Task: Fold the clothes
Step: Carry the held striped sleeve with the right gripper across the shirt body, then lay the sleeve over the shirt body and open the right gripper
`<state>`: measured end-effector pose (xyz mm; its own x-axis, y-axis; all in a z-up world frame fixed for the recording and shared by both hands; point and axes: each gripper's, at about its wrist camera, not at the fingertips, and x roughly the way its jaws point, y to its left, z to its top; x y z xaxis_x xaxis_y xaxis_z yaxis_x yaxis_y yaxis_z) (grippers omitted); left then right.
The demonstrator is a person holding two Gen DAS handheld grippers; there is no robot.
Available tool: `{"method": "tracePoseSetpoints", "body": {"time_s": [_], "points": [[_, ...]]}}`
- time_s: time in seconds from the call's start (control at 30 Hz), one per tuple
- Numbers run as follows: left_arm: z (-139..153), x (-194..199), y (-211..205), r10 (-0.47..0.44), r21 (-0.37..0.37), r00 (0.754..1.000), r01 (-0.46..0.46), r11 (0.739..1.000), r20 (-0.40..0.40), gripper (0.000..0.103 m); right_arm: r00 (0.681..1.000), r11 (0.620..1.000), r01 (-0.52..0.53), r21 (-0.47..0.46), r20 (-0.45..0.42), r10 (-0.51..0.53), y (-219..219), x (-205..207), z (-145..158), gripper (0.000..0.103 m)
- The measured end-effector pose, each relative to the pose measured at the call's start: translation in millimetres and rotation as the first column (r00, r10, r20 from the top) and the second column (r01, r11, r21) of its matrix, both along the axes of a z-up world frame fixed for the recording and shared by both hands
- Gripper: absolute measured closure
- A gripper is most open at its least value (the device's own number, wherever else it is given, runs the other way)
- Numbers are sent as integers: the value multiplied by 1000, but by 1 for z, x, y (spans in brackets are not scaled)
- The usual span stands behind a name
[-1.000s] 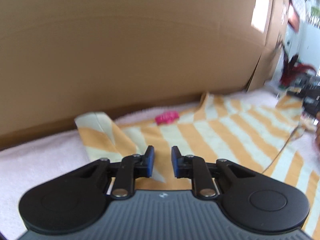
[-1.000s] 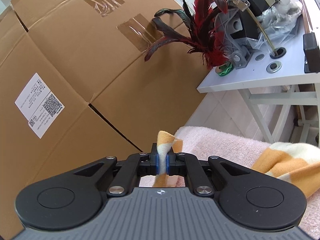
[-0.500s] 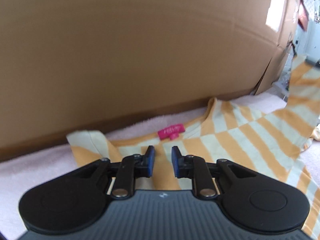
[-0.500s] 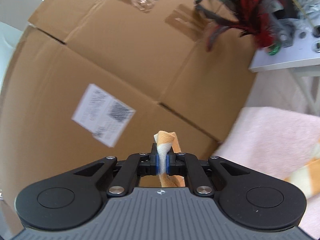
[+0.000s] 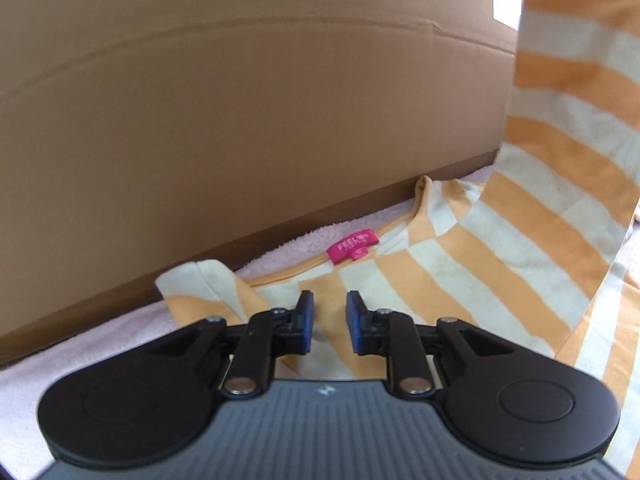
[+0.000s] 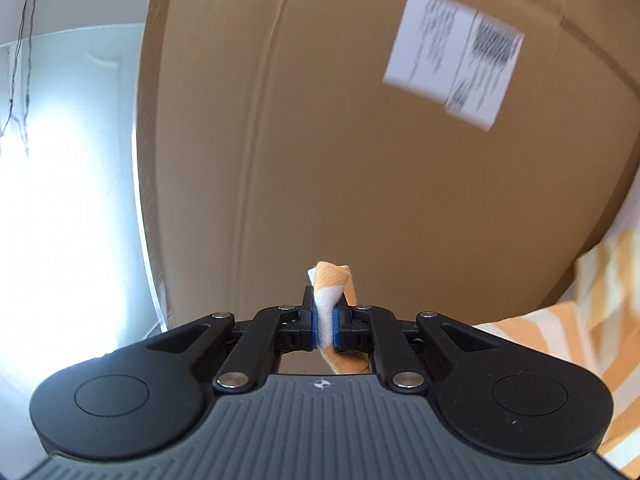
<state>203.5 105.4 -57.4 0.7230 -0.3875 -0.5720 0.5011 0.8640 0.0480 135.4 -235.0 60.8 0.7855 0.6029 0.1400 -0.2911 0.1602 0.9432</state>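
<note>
An orange-and-cream striped shirt (image 5: 472, 264) lies on a pink towel (image 5: 80, 356), its pink neck label (image 5: 352, 247) facing me. My left gripper (image 5: 328, 320) is open and empty, just above the shirt below the collar. My right gripper (image 6: 326, 322) is shut on a bunched bit of the shirt (image 6: 330, 288) and holds it up in the air. The lifted part hangs as a striped sheet (image 5: 576, 92) at the right of the left wrist view. More of the shirt (image 6: 568, 344) shows low at the right in the right wrist view.
A big cardboard box (image 5: 240, 100) stands close behind the towel and fills the background; it bears a white shipping label (image 6: 456, 56). A bright white wall or door (image 6: 68, 160) is at the left in the right wrist view.
My right gripper has swung left and up with the shirt edge, drawing the cloth up and over. The left gripper has moved closer to the collar and stays open.
</note>
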Motion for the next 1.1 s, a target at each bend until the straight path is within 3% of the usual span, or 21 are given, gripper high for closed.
{"method": "tracePoseSetpoints", "body": {"time_s": [0.17, 0.37, 0.57, 0.67, 0.73, 0.97, 1.1], "points": [[1, 6, 7, 0, -64, 999, -3, 998, -44, 80, 991, 988, -135, 76, 29, 133, 45, -7, 13, 95], [2, 11, 15, -14, -109, 998, 6, 994, -67, 81, 967, 963, -250, 101, 81, 243, 86, -26, 29, 95], [4, 10, 19, -9, -96, 999, 4, 995, -51, 71, 937, 932, -344, 118, 114, 331, 117, -44, 37, 95], [8, 12, 28, -16, -133, 998, 7, 991, -62, 69, 922, 915, -380, 134, 132, 364, 126, -56, 36, 95], [11, 13, 35, -26, -158, 997, 15, 987, -68, 60, 915, 907, -395, 146, 147, 375, 129, -66, 35, 95], [12, 1, 38, -25, -99, 999, 20, 995, -45, 62, 896, 889, -432, 152, 182, 405, 127, -96, 21, 95], [8, 1, 35, -44, -44, 999, 44, 998, -10, 62, 901, 895, -421, 147, 184, 393, 113, -117, 7, 95]]}}
